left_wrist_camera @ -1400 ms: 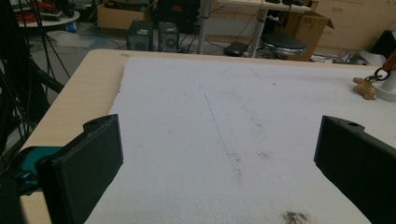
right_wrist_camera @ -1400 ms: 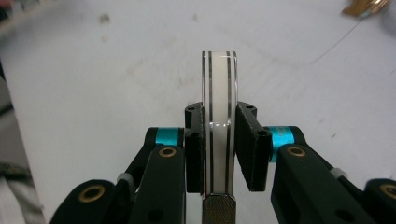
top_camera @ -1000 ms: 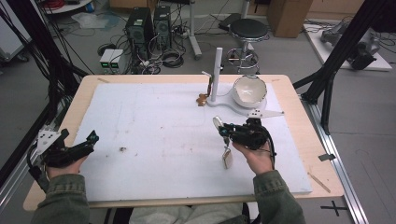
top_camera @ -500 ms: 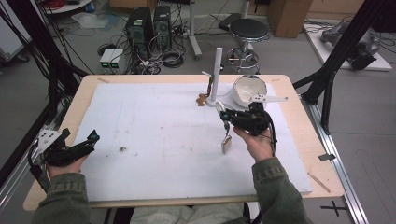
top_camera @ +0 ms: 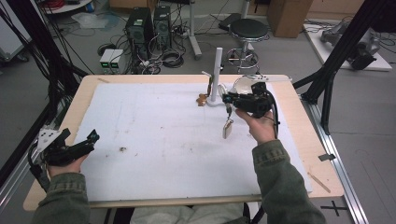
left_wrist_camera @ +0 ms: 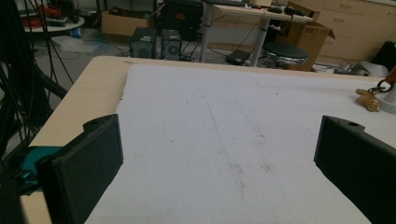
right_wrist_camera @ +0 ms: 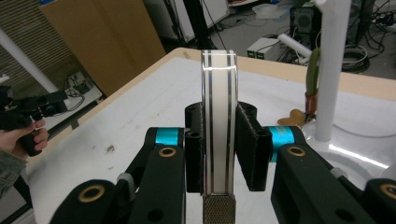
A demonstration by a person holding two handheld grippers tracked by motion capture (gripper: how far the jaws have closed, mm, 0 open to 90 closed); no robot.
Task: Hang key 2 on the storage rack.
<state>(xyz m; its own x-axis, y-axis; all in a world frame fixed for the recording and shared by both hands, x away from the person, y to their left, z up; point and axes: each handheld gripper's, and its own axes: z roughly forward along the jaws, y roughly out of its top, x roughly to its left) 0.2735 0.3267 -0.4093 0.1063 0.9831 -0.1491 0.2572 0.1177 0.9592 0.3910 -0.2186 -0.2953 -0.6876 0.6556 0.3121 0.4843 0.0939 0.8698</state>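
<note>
My right gripper (top_camera: 228,99) hovers over the far right of the white mat, just right of a white post stand (top_camera: 217,70). It is shut on a white strap with thin dark stripes (right_wrist_camera: 218,116), which has a knurled metal end (right_wrist_camera: 218,211). In the high view the strap's free end (top_camera: 227,128) hangs down toward the mat. A brass-coloured pendant (top_camera: 202,99) hangs at the foot of the stand (right_wrist_camera: 332,70). My left gripper (top_camera: 78,137) rests at the mat's front left, open, with nothing between its jaws (left_wrist_camera: 219,154).
The white mat (top_camera: 163,135) covers most of the wooden table (top_camera: 79,100). A round pale dish (top_camera: 240,84) sits behind my right gripper. A small brown speck (top_camera: 123,149) lies near the left gripper. The brass pendant (left_wrist_camera: 369,99) also appears far right in the left gripper view.
My right gripper has carried the strap away from me and up toward the post stand. The left gripper has stayed put.
</note>
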